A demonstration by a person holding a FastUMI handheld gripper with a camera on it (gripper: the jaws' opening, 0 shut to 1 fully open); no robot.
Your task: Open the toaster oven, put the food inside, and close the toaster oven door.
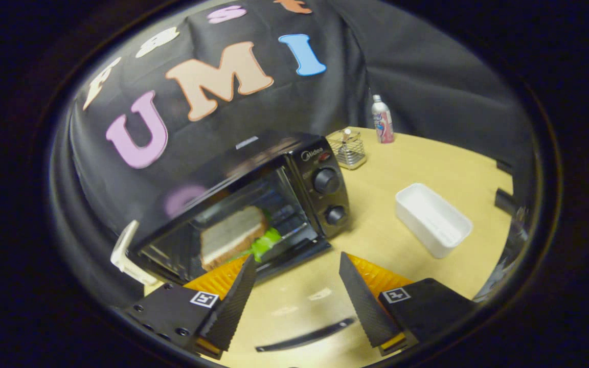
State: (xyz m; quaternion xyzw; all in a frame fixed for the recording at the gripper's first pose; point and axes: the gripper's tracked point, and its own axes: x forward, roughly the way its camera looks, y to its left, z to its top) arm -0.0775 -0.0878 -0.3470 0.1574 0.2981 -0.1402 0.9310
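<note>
A black toaster oven (253, 204) stands on the light wooden table (427, 158), with two knobs (326, 180) on its right-hand panel. Behind its glass door (223, 230) lies a sandwich (233, 235), bread with green lettuce sticking out. The door looks closed, and the glass reflects the booth. My gripper (297, 258) hovers just in front of the oven's lower edge. It is open, with nothing between the two black fingers (233, 301).
To the right of the oven lies a white rectangular tray (432, 220). A wire basket (348, 148) and a small bottle (382, 120) stand behind the oven near the table's far edge. A white object (128, 253) pokes out at the oven's left. A dark curved strip (304, 335) lies on the table between my fingers.
</note>
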